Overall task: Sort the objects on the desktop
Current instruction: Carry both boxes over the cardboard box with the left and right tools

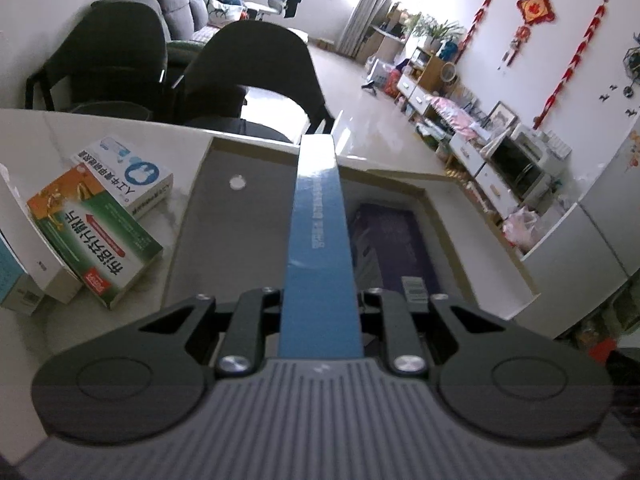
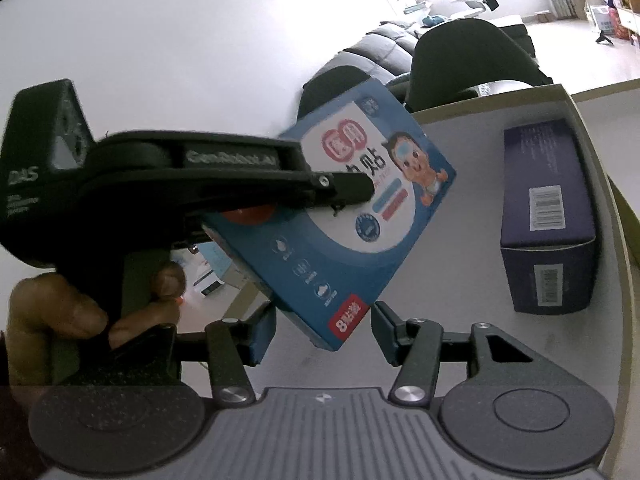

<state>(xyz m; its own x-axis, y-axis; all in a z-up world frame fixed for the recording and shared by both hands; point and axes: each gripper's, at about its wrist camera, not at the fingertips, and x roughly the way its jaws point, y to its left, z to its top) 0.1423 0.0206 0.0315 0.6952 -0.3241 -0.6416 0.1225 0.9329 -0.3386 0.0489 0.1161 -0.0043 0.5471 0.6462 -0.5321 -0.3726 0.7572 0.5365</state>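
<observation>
My left gripper [image 1: 320,312] clamps the flat blue cardboard box [image 1: 318,240] edge-on above the open grey tray [image 1: 212,208], light, stiff and crushable, so I judge its narrow edges best, while my right gripper [image 2: 322,330] hangs released beneath it.

Black left gripper [image 1: 320,312] and right gripper [image 2: 324,332]: ribbed grey housing, silver screws at five and seven o'clock.

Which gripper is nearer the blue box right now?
Left. The left gripper is shut on the blue box, holding it above the tray. The right gripper sits open just below the box's lower corner, not gripping it.
</observation>
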